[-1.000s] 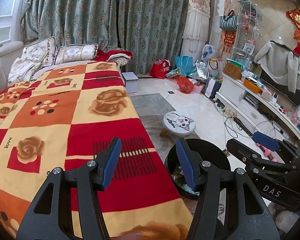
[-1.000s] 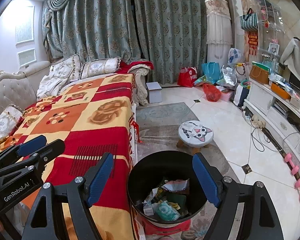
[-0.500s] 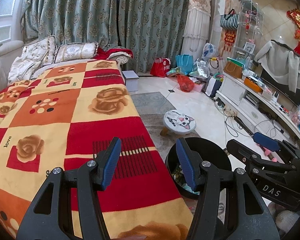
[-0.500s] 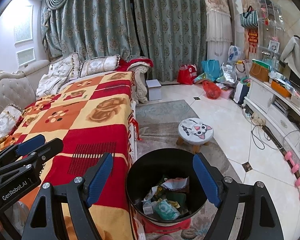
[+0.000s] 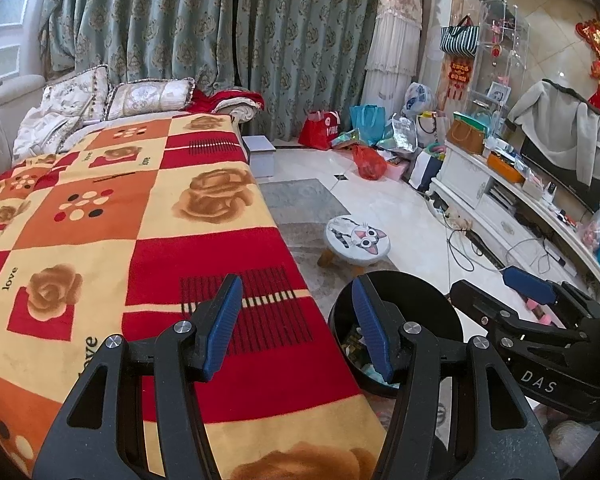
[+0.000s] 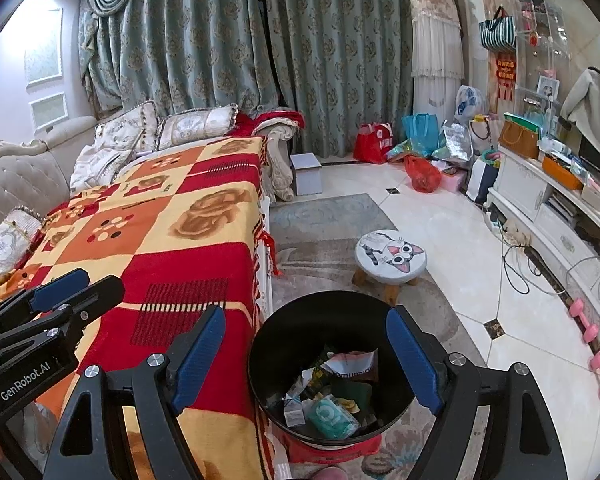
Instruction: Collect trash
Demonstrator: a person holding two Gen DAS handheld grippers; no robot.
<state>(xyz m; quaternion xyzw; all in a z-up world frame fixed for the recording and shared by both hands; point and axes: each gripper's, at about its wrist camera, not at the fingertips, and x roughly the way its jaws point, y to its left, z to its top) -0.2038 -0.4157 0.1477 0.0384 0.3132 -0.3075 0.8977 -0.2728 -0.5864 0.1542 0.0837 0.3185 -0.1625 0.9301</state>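
Both the left gripper (image 5: 296,320) and right gripper (image 6: 306,354) hang apart and empty; the black bin (image 6: 284,336), at six o'clock beside the bed (image 6: 204,256), holds light, crumpled wrappers (image 6: 332,396); pinch a loose edge.

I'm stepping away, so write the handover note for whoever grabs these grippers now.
Left gripper: open, empty, above the blanket edge.
Right gripper: open, empty, over the black bin.
The bin stands on the rug beside the sofa, with wrappers and packets already inside.
No loose trash shows on the blanket.
Left: check the floor for remaining trash; bags sit by the curtain.
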